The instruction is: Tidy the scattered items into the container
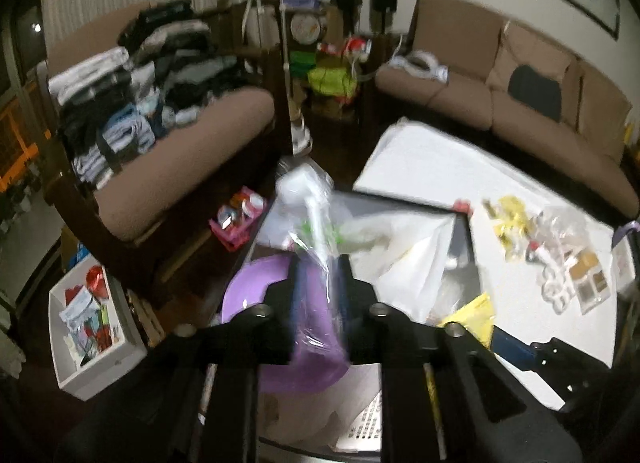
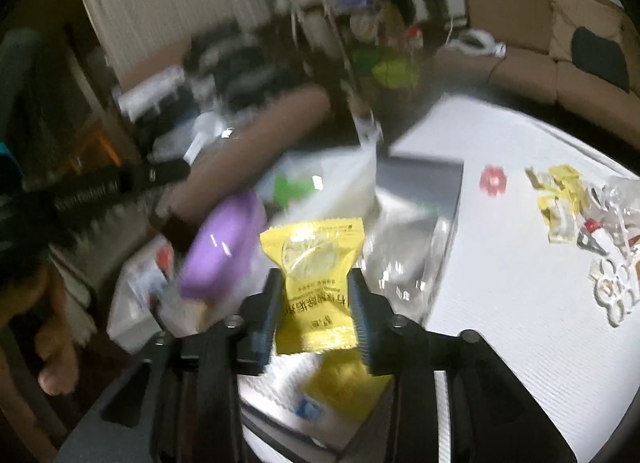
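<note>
My left gripper [image 1: 318,283] is shut on a purple item in clear plastic wrap [image 1: 316,327] and holds it over the dark container [image 1: 460,231], which holds plastic bags and packets. My right gripper [image 2: 316,295] is shut on a yellow snack packet [image 2: 316,275] above the container [image 2: 424,183]. The purple item [image 2: 228,239] and the left gripper's body [image 2: 100,187] show at the left in the right wrist view. Small yellow packets [image 1: 508,223], a clear plastic bag [image 1: 560,231] and a red flower piece [image 2: 494,181] lie scattered on the white table [image 1: 520,323].
A brown sofa [image 1: 180,167] with stacked clothes stands at the left, another sofa [image 1: 540,111] at the back right. A white box of odds [image 1: 88,323] and a pink basket [image 1: 236,219] sit on the floor. A white honeycomb tray [image 2: 616,291] lies at the table's right.
</note>
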Tool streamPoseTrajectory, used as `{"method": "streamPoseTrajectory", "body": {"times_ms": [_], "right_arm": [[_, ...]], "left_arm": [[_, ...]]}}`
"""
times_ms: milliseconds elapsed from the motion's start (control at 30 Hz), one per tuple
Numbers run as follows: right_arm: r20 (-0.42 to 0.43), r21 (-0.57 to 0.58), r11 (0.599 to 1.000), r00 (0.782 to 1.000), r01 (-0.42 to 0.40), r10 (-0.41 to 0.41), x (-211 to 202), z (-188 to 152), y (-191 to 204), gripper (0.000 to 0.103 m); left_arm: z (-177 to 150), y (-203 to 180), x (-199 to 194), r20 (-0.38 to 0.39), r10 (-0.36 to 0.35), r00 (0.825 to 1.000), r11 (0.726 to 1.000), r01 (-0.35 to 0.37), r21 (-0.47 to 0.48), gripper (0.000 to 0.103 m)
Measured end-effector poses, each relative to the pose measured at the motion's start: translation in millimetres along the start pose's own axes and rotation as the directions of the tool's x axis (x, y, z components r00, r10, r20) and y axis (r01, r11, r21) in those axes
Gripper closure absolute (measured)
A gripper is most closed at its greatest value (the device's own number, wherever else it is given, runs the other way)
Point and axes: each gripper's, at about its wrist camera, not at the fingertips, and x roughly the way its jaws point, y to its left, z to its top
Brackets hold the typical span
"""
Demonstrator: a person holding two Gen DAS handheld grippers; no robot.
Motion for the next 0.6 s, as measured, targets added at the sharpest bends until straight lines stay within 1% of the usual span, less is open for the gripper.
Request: {"method": "streamPoseTrajectory", "body": {"times_ms": [33,67,100,133,167,200,267,333,367,400,467,533,600], "right_arm": [[-0.019,-0.011,0.999,0.999,0.030,-0.030,4.0,-1.8,1.3,0.050],[-0.014,-0.013,0.999,0.999,0.043,-0.043,3.1,-3.8,0.5,0.044],[0.000,-0.009,0.999,0.999,0.044,-0.044,0.0,-5.5,-1.7,0.042],[0.012,0.002,0.999,0.999,0.041,-0.041,-5.1,-6.0,-5.3,0.039],[0.023,0.014,0.999,0.999,0.038,-0.038,-11.3,-5.7,-10.5,0.037],[0.031,0.020,0.999,0.999,0.038,-0.038,-16.4,-5.1,-14.4,0.036],[0.055,0.022,0.998,0.996,0.064,-0.065,-35.2,-1.8,-26.8,0.033],[0.077,0.016,0.994,0.991,0.105,-0.106,-56.4,2.0,-37.4,0.031],[0.091,0.012,0.993,0.988,0.121,-0.122,-69.9,2.3,-44.1,0.031],[0.103,0.010,0.991,0.986,0.133,-0.134,-81.9,2.0,-49.8,0.030],[0.121,0.005,0.987,0.979,0.163,-0.163,-110.2,-0.9,-61.6,0.028],[0.130,-0.005,0.981,0.973,0.193,-0.191,-136.7,-4.6,-71.4,0.027],[0.130,-0.010,0.975,0.967,0.222,-0.219,-163.9,-11.8,-80.5,0.026]], "left_arm": [[-0.9,0.6,5.8,-0.020,0.027,0.999,1.000,-0.027,-0.004,0.056],[-1.4,2.2,10.7,-0.036,0.079,0.996,0.997,-0.079,-0.013,0.032],[-0.9,4.2,11.4,-0.035,0.120,0.992,0.992,-0.121,-0.020,0.022],[0.1,7.1,8.0,-0.022,0.145,0.989,0.989,-0.146,-0.032,0.022],[0.8,9.4,3.3,-0.007,0.149,0.989,0.988,-0.149,-0.051,0.020],[2.3,12.1,-2.5,0.011,0.140,0.990,0.987,-0.139,-0.077,0.012],[4.2,13.5,-13.8,0.053,0.111,0.992,0.988,-0.105,-0.111,0.000],[6.9,9.3,-27.4,0.099,0.044,0.994,0.992,-0.032,-0.124,0.000],[9.4,9.4,-30.9,0.106,0.021,0.994,0.992,-0.007,-0.126,0.000],[10.1,5.0,-35.6,0.116,-0.015,0.993,0.991,0.030,-0.128,0.000],[11.9,-5.7,-42.5,0.120,-0.064,0.991,0.990,0.078,-0.114,0.000],[12.9,-19.0,-46.8,0.116,-0.083,0.990,0.992,0.094,-0.088,0.000],[13.2,-38.1,-53.9,0.112,-0.078,0.991,0.995,0.084,-0.047,0.000]]}}
